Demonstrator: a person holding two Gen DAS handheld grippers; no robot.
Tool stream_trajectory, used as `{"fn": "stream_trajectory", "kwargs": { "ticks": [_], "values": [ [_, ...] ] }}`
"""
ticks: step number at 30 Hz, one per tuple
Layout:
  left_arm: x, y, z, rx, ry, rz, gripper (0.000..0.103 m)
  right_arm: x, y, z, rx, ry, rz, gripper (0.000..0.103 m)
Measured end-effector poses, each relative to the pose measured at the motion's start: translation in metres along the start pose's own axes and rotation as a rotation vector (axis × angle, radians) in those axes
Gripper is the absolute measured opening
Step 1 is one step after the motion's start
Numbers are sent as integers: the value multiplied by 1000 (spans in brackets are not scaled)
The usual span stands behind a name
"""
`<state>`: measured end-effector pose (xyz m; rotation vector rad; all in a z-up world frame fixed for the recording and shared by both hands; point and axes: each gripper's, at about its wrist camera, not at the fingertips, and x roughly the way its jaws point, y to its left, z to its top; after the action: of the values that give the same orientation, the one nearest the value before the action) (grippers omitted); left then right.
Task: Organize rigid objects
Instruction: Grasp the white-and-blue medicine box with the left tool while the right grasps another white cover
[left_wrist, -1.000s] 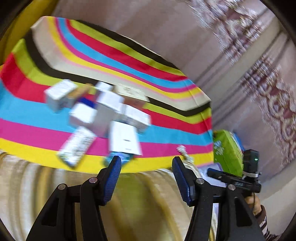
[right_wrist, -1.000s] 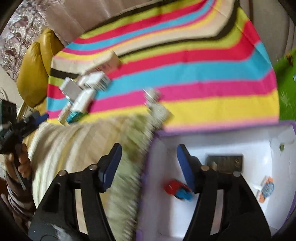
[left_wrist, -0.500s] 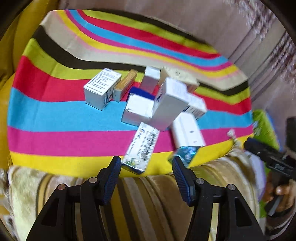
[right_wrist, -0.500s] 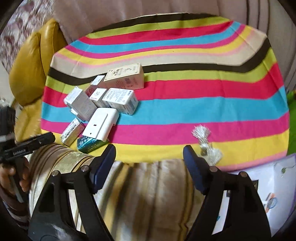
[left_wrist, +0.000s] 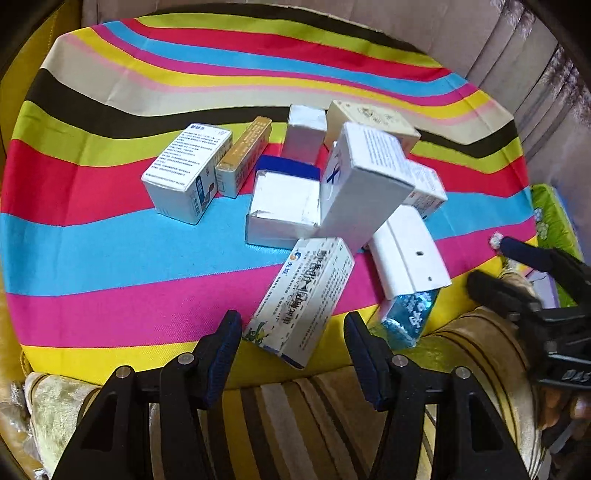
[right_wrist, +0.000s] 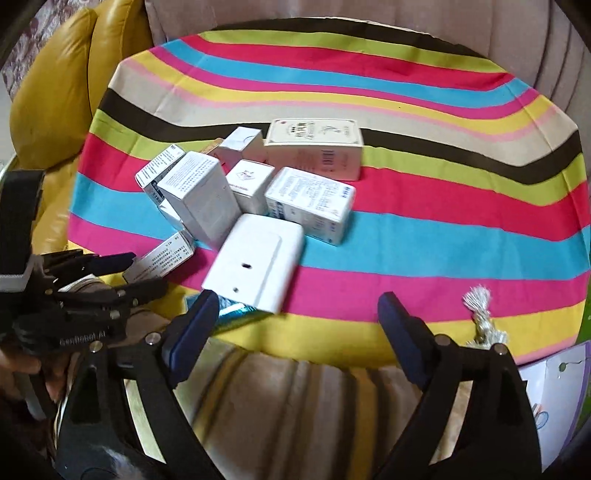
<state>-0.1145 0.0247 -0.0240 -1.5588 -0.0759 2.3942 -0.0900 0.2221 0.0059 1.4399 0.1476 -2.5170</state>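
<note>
A heap of small cartons lies on the striped cloth (left_wrist: 110, 236). Nearest my left gripper (left_wrist: 291, 332) is a printed white carton (left_wrist: 306, 291); its near end shows between the open fingers, and no pad presses on it. A taller white carton (left_wrist: 362, 184) leans across the pile. My right gripper (right_wrist: 295, 314) hangs in front of a flat white plastic case (right_wrist: 255, 266), jaws opening with nothing between them. A teal foil packet (right_wrist: 236, 312) peeks out under that case by the left fingertip. Each gripper also shows at the edge of the other's view.
A beige striped blanket (right_wrist: 295, 406) covers the near edge under both grippers. A white box with a purple rim (right_wrist: 546, 384) sits at the lower right, a silver tassel (right_wrist: 480, 299) beside it. A yellow leather cushion (right_wrist: 55, 110) stands left; a green pack (left_wrist: 554, 221) lies right.
My right gripper swung left from over the purple-rimmed box to the carton pile, and its jaws widened. My left gripper tipped down and came closer to the printed carton.
</note>
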Motion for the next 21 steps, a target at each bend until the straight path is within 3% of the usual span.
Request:
{"fn": "stream_trajectory", "kwargs": {
  "ticks": [12,21],
  "values": [
    [0,5,-3,4,28,-61,59,28,13,12,12,51,-39,90],
    [6,-11,-9,112,39,-13,57,36,17,19,28,62,-56,90]
  ]
}}
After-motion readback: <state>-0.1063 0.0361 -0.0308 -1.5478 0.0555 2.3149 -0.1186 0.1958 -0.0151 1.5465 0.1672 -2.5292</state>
